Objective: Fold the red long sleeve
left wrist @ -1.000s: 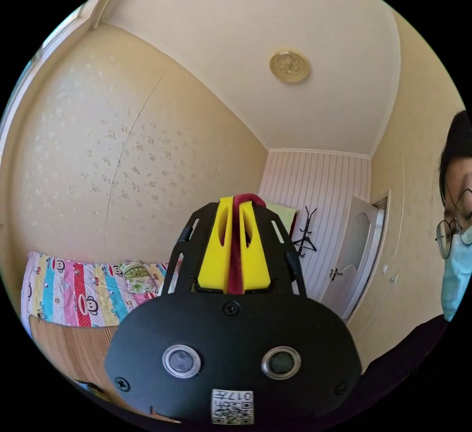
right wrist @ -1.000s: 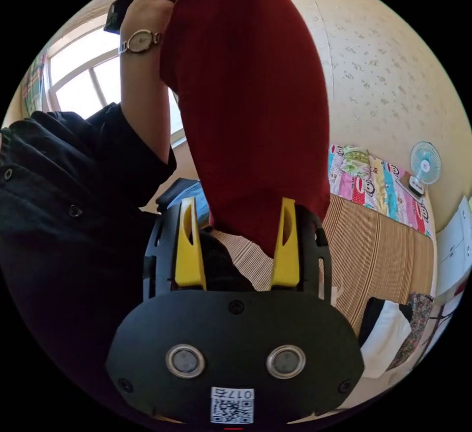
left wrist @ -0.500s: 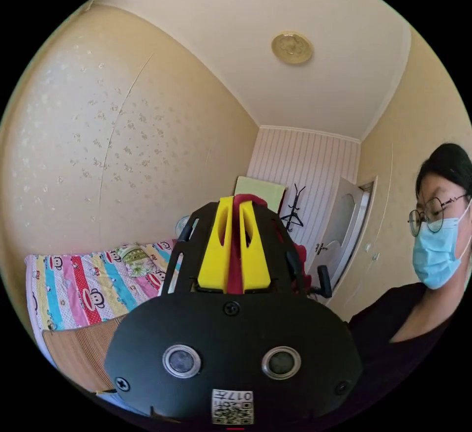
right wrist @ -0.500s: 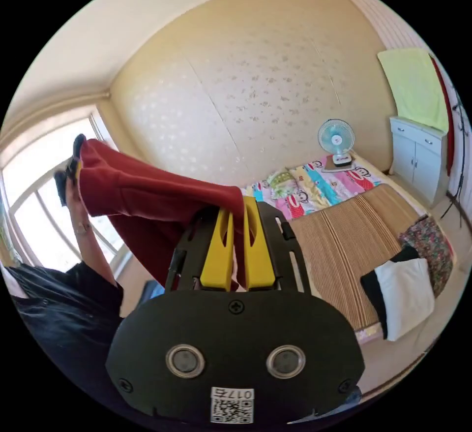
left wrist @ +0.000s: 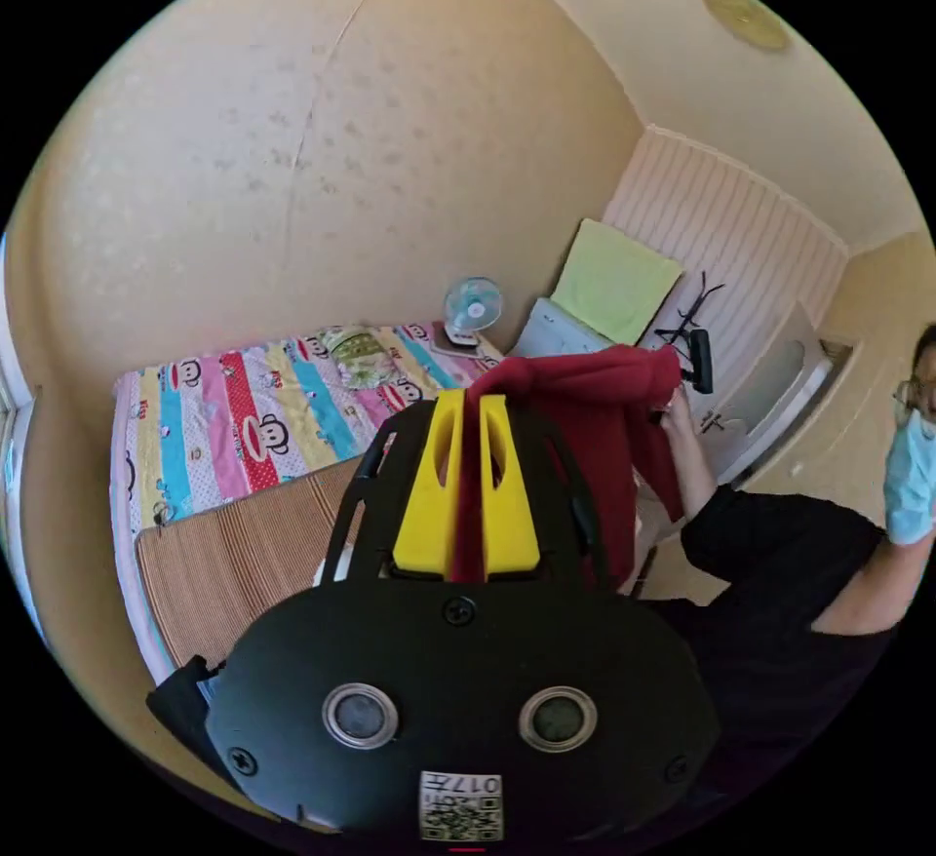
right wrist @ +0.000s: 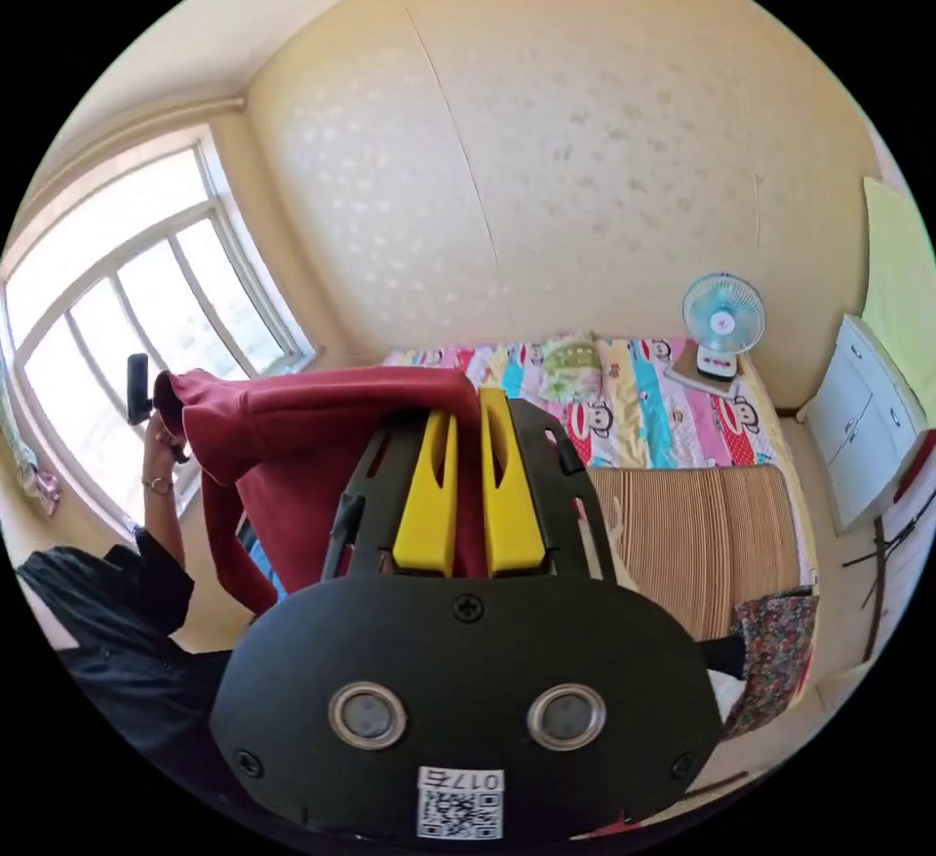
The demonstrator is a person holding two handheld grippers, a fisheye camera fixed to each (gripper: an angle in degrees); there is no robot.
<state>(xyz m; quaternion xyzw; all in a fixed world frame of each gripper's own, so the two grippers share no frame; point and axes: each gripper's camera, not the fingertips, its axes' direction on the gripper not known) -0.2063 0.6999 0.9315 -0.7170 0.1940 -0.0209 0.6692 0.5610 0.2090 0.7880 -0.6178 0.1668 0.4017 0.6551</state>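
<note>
The red long sleeve [left wrist: 604,417] hangs in the air, stretched between my two grippers above the bed. In the left gripper view, my left gripper [left wrist: 468,400] is shut on a fold of it, and red cloth shows between the yellow jaws. The garment runs right to the other gripper [left wrist: 699,361], held in a person's hand. In the right gripper view, my right gripper [right wrist: 466,398] is shut on the red long sleeve [right wrist: 292,427]. From there the cloth stretches left to the other gripper [right wrist: 138,388] in front of the window.
Below lies a bed with a bamboo mat [right wrist: 692,534] and a colourful cartoon sheet [left wrist: 234,417]. A small fan [right wrist: 721,320] stands at the bed's head beside a white cabinet [right wrist: 868,427]. A floral cloth [right wrist: 770,651] lies on the mat's corner. The person in black [left wrist: 780,583] stands at the right.
One second ago the right gripper was open around the hanging garment; it has since shut on it. The hands have spread apart and lowered, pulling the cloth out between them.
</note>
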